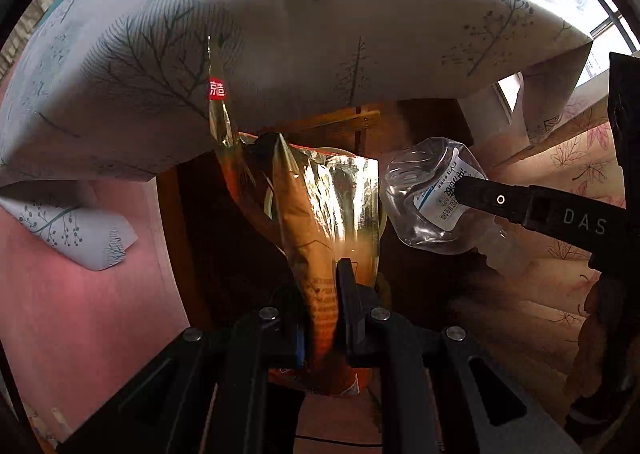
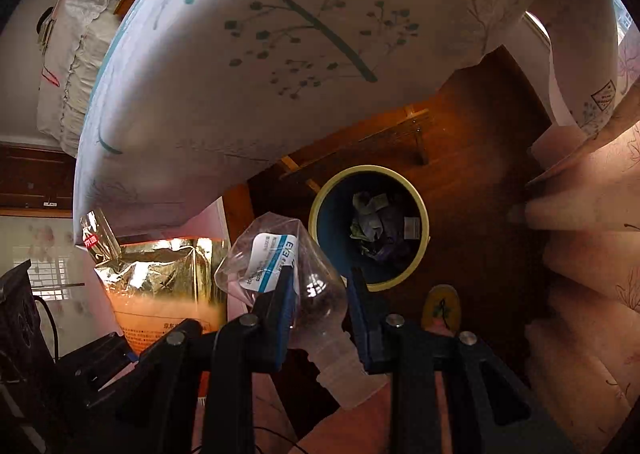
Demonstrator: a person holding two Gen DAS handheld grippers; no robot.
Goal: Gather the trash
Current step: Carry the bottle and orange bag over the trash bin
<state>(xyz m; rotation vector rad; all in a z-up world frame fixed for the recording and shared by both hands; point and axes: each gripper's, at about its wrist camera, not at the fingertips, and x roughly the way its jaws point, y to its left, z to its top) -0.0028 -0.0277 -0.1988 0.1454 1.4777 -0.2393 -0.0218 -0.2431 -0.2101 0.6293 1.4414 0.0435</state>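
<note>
My left gripper (image 1: 322,278) is shut on a gold and orange foil snack bag (image 1: 328,206), held upright in the air; the bag also shows at the left of the right wrist view (image 2: 160,278). My right gripper (image 2: 318,282) is shut on a crushed clear plastic bottle (image 2: 280,266) with a white and blue label. The bottle (image 1: 428,194) and one right finger (image 1: 500,200) show in the left wrist view, just right of the bag. A round bin (image 2: 320,210) with a yellow rim and blue inside stands on the floor below and beyond the bottle, with crumpled trash in it.
A table under a white cloth with teal plant prints (image 1: 320,34) hangs over the scene (image 2: 260,74). Dark wooden floor (image 2: 480,194) lies around the bin. Pink leaf-print curtains (image 2: 592,254) hang at the right. A yellow slipper (image 2: 442,306) lies near the bin.
</note>
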